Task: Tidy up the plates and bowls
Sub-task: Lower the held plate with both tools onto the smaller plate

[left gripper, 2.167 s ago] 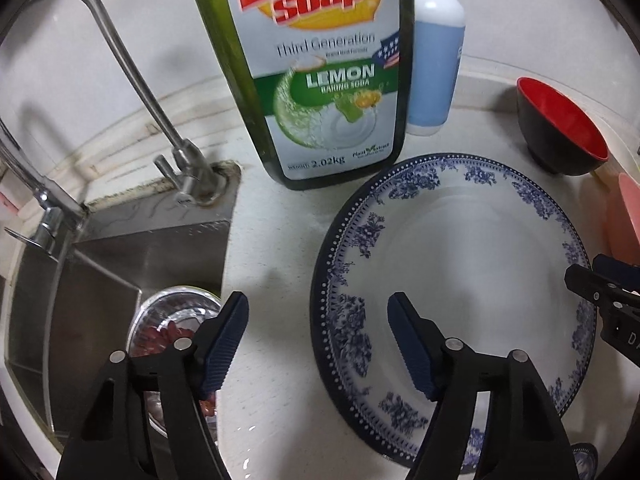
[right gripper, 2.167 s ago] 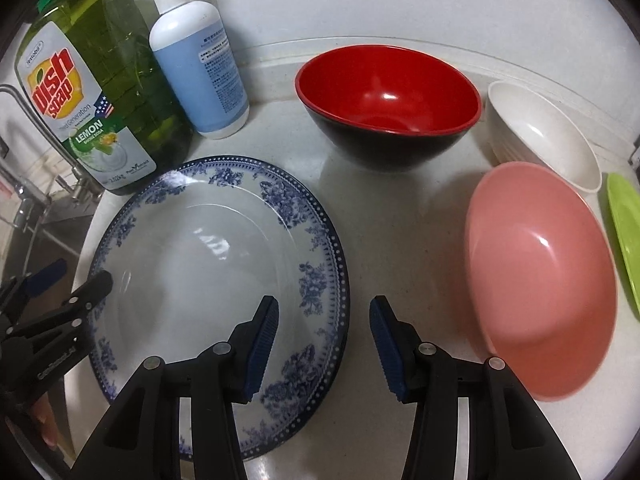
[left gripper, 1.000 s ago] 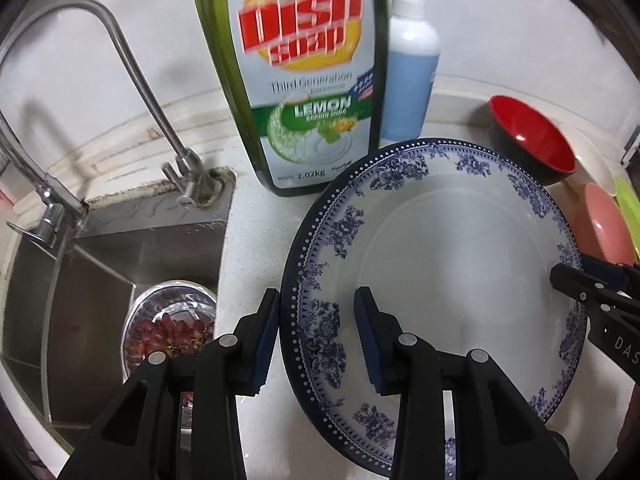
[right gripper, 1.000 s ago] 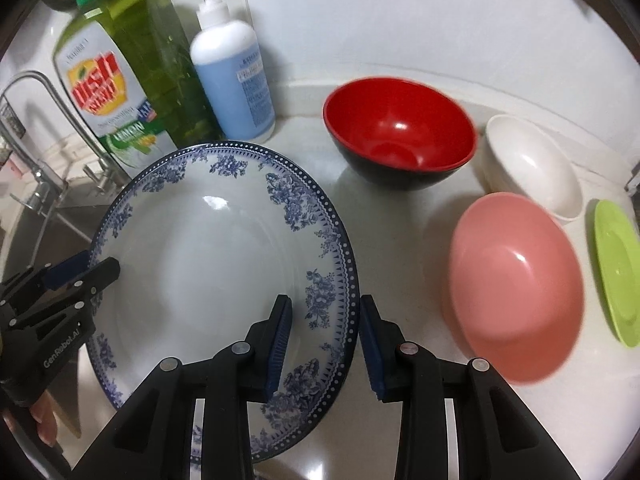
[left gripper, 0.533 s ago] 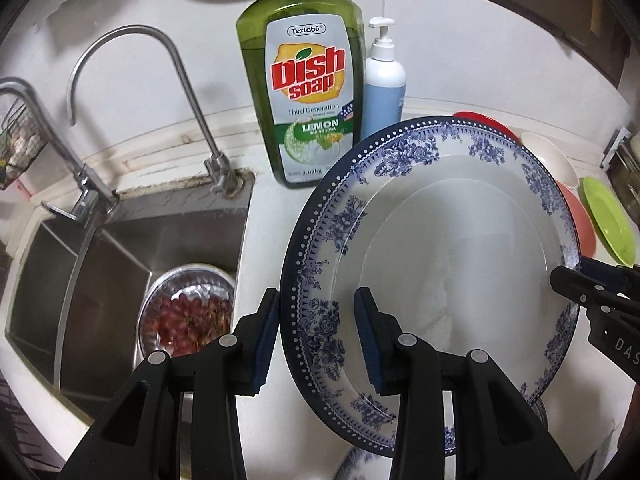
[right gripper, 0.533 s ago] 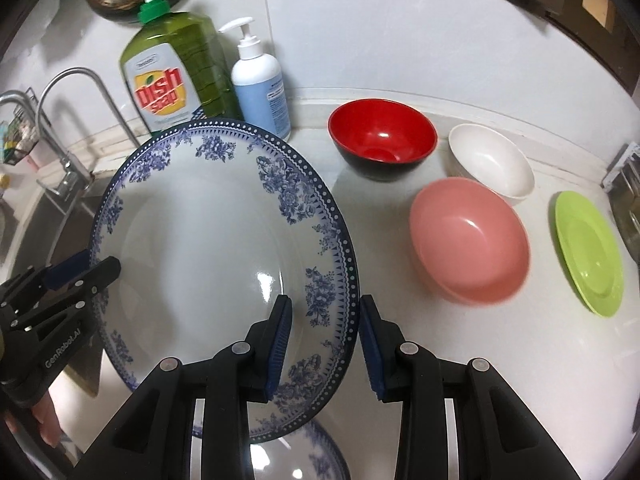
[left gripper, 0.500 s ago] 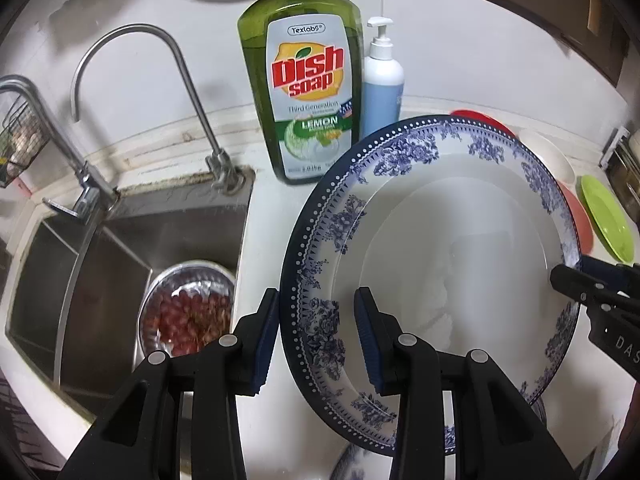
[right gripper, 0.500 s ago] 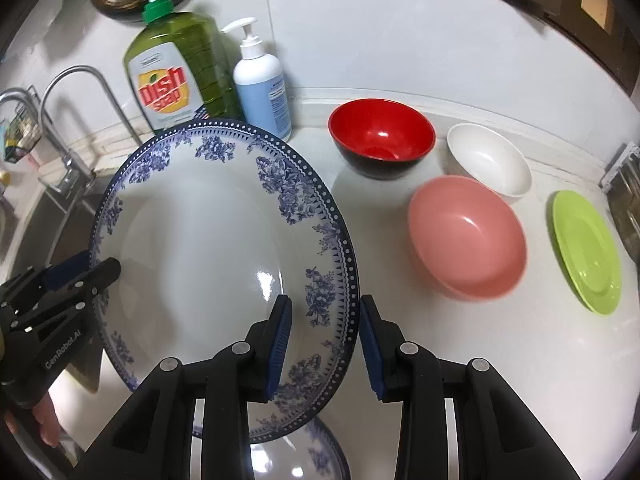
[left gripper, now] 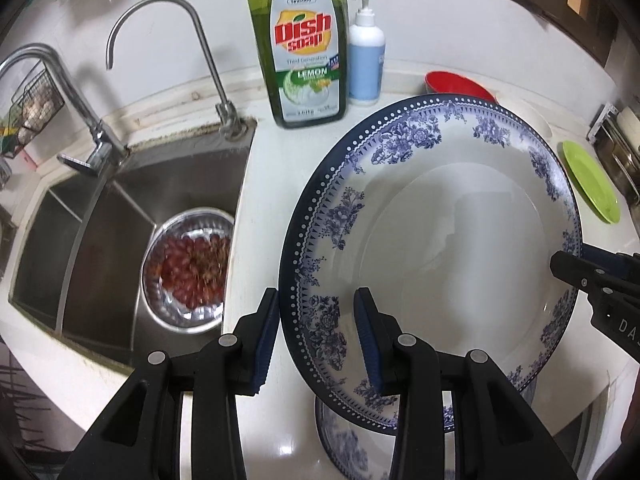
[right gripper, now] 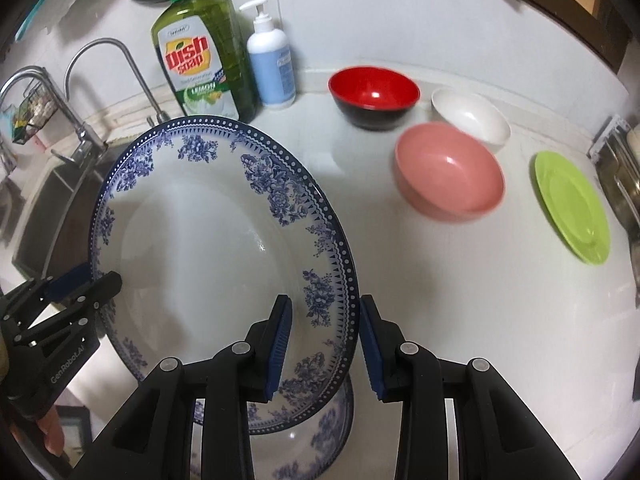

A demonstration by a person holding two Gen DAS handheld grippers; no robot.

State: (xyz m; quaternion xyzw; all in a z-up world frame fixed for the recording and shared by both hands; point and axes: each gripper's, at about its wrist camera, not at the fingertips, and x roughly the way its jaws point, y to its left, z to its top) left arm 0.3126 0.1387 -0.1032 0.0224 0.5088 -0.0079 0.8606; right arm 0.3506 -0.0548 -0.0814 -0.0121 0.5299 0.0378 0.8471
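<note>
The big blue-flower plate [right gripper: 224, 248] is up in the air, tilted, over another blue plate [right gripper: 320, 432] that lies on the white counter [right gripper: 460, 280]. The left gripper [left gripper: 316, 336] pinches its rim at 9 o'clock and the right gripper [right gripper: 326, 344] pinches it at 3 o'clock. At 1 o'clock sit a red bowl [right gripper: 374, 96], a pink bowl [right gripper: 450, 170], a white bowl [right gripper: 472, 118] and a green plate [right gripper: 572, 206].

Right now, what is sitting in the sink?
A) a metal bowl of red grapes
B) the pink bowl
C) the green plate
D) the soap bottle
A: the left camera shows a metal bowl full of red grapes down in the sink.
</note>
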